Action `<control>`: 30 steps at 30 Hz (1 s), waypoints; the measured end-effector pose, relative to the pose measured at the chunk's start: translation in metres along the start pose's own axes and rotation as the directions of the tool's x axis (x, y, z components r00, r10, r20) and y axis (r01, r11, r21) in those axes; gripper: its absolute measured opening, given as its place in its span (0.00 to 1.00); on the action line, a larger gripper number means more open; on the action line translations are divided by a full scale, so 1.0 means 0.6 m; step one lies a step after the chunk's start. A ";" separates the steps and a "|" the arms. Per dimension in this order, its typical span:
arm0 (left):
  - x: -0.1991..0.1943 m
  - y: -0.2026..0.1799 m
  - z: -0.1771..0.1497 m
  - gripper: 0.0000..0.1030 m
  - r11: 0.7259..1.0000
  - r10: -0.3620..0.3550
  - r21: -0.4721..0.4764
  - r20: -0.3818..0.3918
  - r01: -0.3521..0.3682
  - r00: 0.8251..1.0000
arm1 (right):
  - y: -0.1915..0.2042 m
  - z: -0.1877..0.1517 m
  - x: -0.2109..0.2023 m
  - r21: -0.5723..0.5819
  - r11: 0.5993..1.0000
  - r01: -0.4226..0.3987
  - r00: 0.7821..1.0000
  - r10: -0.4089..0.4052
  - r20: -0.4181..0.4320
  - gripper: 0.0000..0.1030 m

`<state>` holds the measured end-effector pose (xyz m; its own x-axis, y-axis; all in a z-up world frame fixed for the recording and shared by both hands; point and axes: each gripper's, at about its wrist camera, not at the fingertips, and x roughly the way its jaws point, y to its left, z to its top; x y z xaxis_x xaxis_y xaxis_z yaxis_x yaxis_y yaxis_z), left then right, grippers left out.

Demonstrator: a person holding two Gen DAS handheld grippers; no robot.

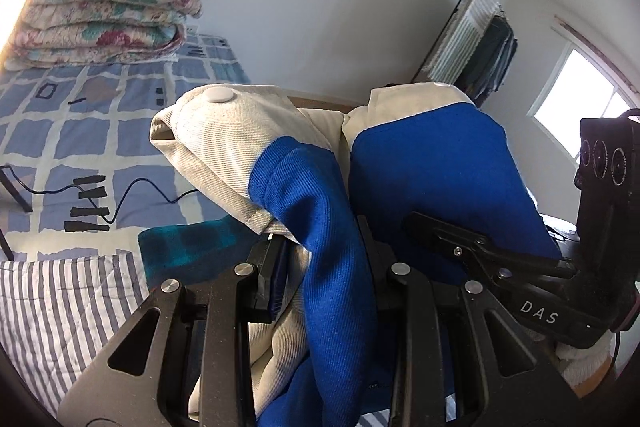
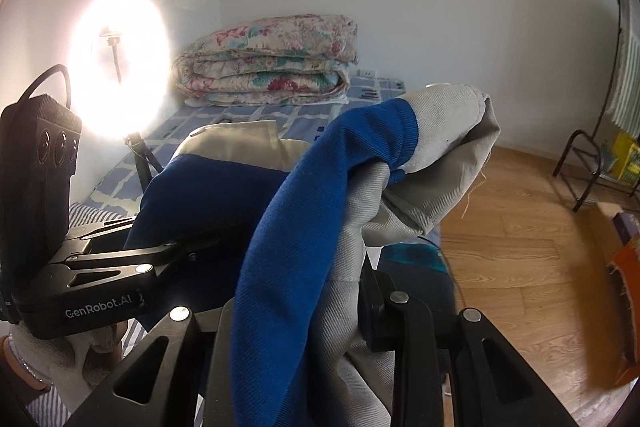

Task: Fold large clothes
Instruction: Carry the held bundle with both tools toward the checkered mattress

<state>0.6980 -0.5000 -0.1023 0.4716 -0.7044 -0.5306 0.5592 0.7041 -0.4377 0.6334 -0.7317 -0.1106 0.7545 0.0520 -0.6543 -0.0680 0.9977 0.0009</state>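
Observation:
A blue and cream jacket [image 1: 420, 167] with a white snap button hangs bunched between both grippers. In the left wrist view my left gripper [image 1: 320, 259] is shut on a fold of its blue and cream cloth, which drapes over the jaws. My right gripper [image 1: 440, 239] comes in from the right and pinches the blue panel. In the right wrist view my right gripper [image 2: 308, 291] is shut on a thick roll of the jacket [image 2: 224, 187], which hides its left finger. My left gripper [image 2: 200, 247], held by a gloved hand [image 2: 60, 355], clamps the blue cloth at the left.
A bed with a blue patchwork sheet [image 1: 60, 115] carries a folded floral quilt [image 1: 108, 11], a black cable [image 1: 132, 191], a teal cloth [image 1: 188, 243] and striped bedding [image 1: 52, 307]. A ring light [image 2: 116, 67] glares at left. Wooden floor [image 2: 520, 247] and a clothes rack [image 1: 476, 39] lie right.

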 end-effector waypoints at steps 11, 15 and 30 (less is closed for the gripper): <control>0.075 0.060 -0.021 0.28 0.998 0.053 0.022 -0.038 -0.053 0.998 | -0.069 -0.029 0.104 0.035 0.999 0.017 0.998 -0.015 -0.064 0.24; 0.082 0.086 -0.019 0.28 0.996 0.085 0.015 -0.042 -0.084 0.996 | -0.110 -0.033 0.120 0.072 0.997 0.031 0.996 -0.025 -0.085 0.24; 0.103 0.152 -0.045 0.32 0.986 0.165 0.026 -0.071 -0.164 0.984 | -0.200 -0.092 0.176 0.217 0.975 0.048 0.989 -0.016 -0.147 0.32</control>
<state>0.7595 -0.4765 -0.1947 0.5080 -0.5704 -0.6454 0.4921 0.8072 -0.3260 0.6851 -0.8485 -0.2215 0.6512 0.0294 -0.7583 0.1115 0.9847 0.1340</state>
